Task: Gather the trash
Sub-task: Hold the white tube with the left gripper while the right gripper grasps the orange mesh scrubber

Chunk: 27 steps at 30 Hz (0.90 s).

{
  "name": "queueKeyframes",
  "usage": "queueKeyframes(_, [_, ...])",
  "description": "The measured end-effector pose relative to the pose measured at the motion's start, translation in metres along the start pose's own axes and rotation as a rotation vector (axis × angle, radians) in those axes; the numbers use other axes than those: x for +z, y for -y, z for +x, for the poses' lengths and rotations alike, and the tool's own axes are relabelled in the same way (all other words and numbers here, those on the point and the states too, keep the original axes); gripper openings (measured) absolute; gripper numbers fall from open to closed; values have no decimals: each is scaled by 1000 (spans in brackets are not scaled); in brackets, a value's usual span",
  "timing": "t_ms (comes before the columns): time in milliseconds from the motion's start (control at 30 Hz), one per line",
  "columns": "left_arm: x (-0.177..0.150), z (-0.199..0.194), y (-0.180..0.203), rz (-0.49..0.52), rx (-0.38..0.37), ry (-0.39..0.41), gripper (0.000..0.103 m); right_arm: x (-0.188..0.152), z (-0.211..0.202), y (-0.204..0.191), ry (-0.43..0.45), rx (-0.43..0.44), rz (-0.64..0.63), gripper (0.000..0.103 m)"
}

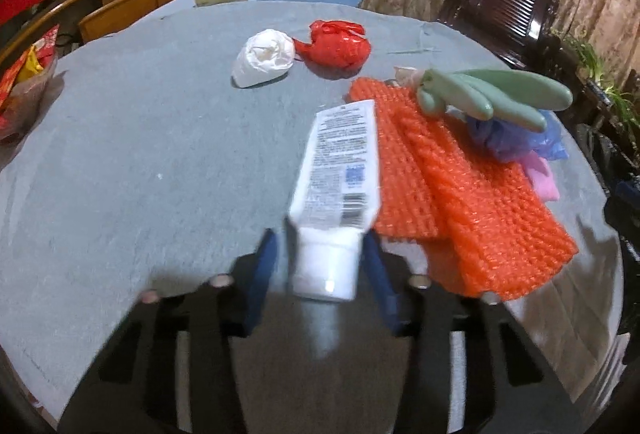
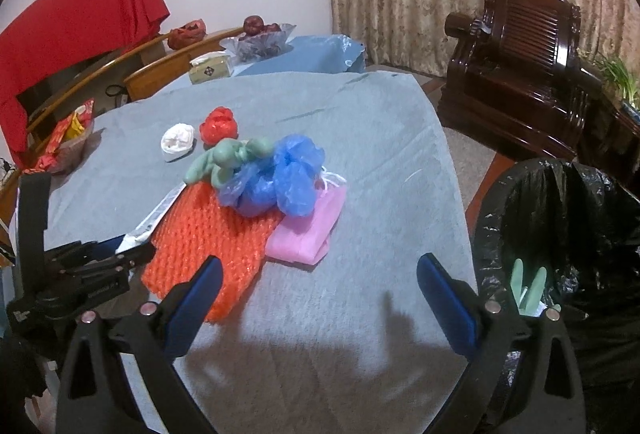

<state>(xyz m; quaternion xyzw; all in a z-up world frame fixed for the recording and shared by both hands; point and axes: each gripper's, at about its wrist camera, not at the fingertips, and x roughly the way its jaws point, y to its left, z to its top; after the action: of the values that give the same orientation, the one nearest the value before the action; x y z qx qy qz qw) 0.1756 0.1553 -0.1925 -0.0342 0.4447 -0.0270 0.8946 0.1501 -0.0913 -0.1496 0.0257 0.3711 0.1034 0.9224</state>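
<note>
Left gripper (image 1: 320, 254): the two blue fingers (image 1: 262, 274) sit on either side of the cap end of a white tube (image 1: 338, 169). The cap lies between them and the pads appear to press it, though motion blur at the fingertips leaves the contact uncertain. The tube body extends away from the gripper toward 12 o'clock, label side up, with a barcode near the cap. In the right wrist view the same tube (image 2: 156, 213) shows as a thin white strip at the 9 o'clock side, with the left gripper (image 2: 108, 250) at its near end.

Right gripper (image 2: 320, 294): the blue fingers (image 2: 196, 298) are spread wide apart with nothing between them, above bare grey tablecloth (image 2: 360, 193).

Items on the table, outward from the left gripper:
- Orange mesh pad (image 1: 460, 201), touching the tube's 3 o'clock edge.
- Green rubber glove (image 1: 484, 95), lying on the far end of the pad at 1 o'clock.
- Blue plastic bag (image 2: 288, 181), bunched, resting on the pad just beside the glove.
- Pink folded bag (image 2: 308, 230), touching the blue bag and the pad's edge.
- White crumpled bag (image 1: 264, 57) and red crumpled bag (image 1: 336, 45), side by side and touching, at 12 o'clock, well apart from the pad.

Bin: a container lined with a black trash bag (image 2: 568, 234) stands off the table edge at 3 o'clock of the right gripper. Pale green glove fingers (image 2: 528, 286) protrude inside it.
</note>
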Motion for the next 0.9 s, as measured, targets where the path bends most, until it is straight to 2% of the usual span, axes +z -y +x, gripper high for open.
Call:
queueKeyframes(33, [1, -1, 0, -2, -7, -2, 29, 0, 0, -1, -1, 1, 0, 95])
queueKeyframes(133, [-1, -8, 2, -4, -13, 14, 29, -1, 0, -4, -3, 9, -1, 94])
queueKeyframes(300, [-4, -33, 0, -5, 30, 83, 29, -5, 5, -14, -22, 25, 0, 89])
queueKeyframes(600, [-6, -56, -7, 23, 83, 120, 29, -11, 22, -34, -69, 50, 0, 76])
queueKeyframes(800, [-6, -60, -12, 14, 89, 126, 28, -17, 44, -44, -124, 63, 0, 57])
queueKeyframes(900, [-6, -63, -12, 21, 94, 130, 28, -17, 50, -47, -138, 81, -9, 44])
